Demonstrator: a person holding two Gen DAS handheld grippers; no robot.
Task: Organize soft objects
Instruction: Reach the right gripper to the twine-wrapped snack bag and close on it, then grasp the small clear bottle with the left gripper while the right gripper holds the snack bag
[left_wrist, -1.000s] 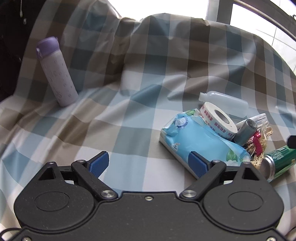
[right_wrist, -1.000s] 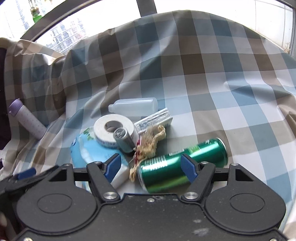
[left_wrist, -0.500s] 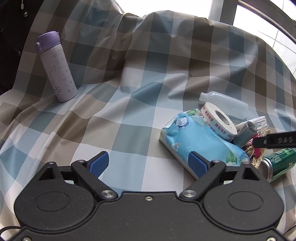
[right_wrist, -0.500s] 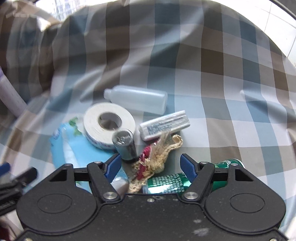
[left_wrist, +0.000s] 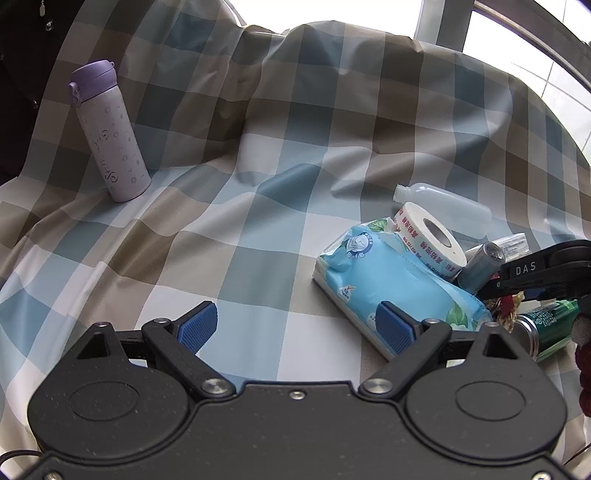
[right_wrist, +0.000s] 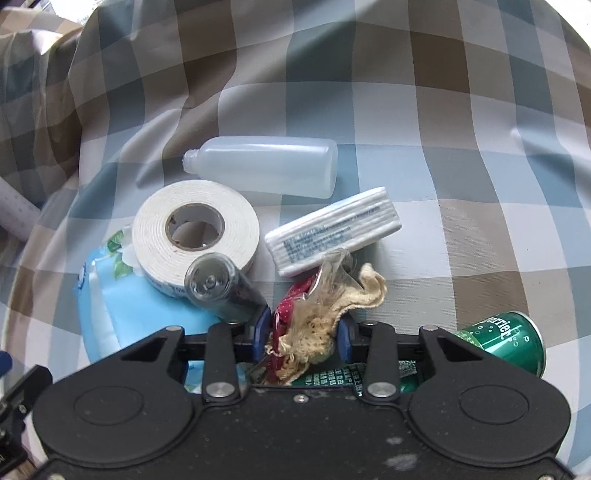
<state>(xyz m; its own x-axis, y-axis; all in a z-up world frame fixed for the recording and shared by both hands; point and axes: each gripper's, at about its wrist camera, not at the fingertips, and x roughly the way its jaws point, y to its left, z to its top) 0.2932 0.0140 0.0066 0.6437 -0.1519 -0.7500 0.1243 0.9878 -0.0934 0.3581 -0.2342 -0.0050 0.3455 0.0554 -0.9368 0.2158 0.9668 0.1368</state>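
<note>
A beige knitted bundle with a red part and a scrap of clear wrap (right_wrist: 314, 314) lies between a grey cylinder (right_wrist: 221, 291) and a green can (right_wrist: 506, 339). My right gripper (right_wrist: 302, 332) points steeply down and is shut on this bundle, both blue pads pressing its sides. A soft blue tissue pack (left_wrist: 388, 277) lies on the checked cloth (left_wrist: 258, 221). My left gripper (left_wrist: 295, 326) hovers open beside it, its right pad over the pack's near corner and nothing between the pads.
A white tape roll (right_wrist: 155, 229) leans on the tissue pack. Behind it lie a clear plastic bottle (right_wrist: 266, 168) and a flat white packet (right_wrist: 332, 229). A purple-capped flask (left_wrist: 114, 136) stands at the far left. The cloth rises into folds at the back.
My right gripper has dropped toward the pile and its jaws have shut on the knitted bundle. The left gripper has stayed where it was, still open.
</note>
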